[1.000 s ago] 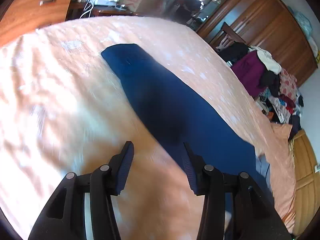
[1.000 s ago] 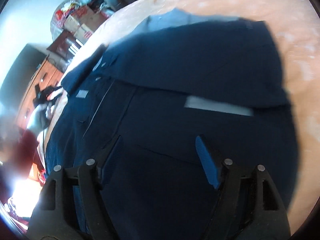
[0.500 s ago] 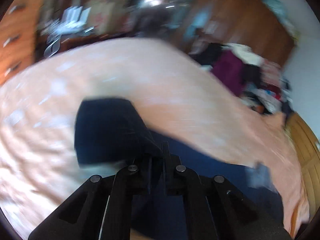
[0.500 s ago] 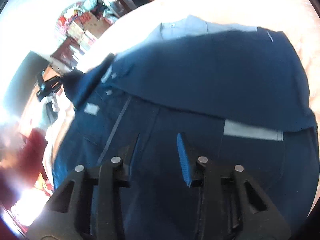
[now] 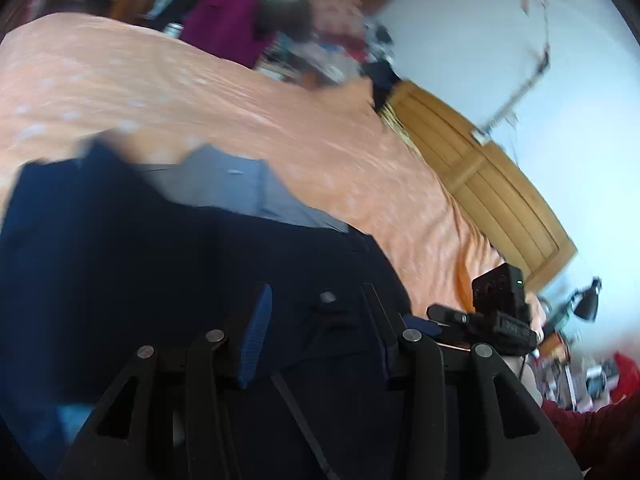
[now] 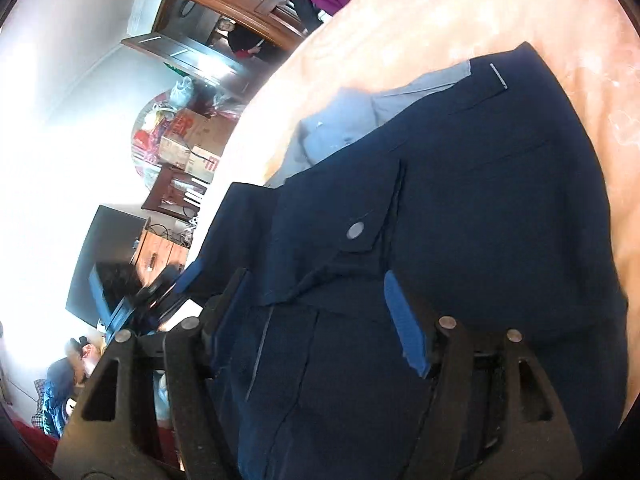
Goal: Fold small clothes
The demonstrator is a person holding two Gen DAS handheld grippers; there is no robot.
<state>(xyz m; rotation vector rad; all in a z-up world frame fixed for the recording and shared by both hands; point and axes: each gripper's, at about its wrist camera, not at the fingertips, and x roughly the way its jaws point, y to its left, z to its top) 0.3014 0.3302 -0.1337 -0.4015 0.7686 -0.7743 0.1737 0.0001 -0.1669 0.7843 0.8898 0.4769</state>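
One dark navy garment (image 6: 480, 208) lies folded on the bed (image 5: 200, 92), which has an orange cover. One grey inner part (image 5: 240, 192) shows at its far edge, and one round snap button (image 6: 354, 231) sits on a flap. Two grippers hover over it: the left gripper (image 5: 316, 332) and the right gripper (image 6: 312, 308), both spread wide and holding nothing.

One dark navy garment (image 6: 480, 208) lies on one orange bedspread (image 5: 200, 92), showing one round snap button (image 6: 354, 231) on its flap and one pale grey lining panel (image 5: 236, 188). Two grippers are in view, the left gripper (image 5: 316, 332) and the right gripper (image 6: 316, 316), each with two fingers spread apart. Beyond the bed stand one wooden headboard (image 5: 492, 188), one dark television screen (image 6: 108, 264) and one magenta piece of clothing (image 5: 228, 28)
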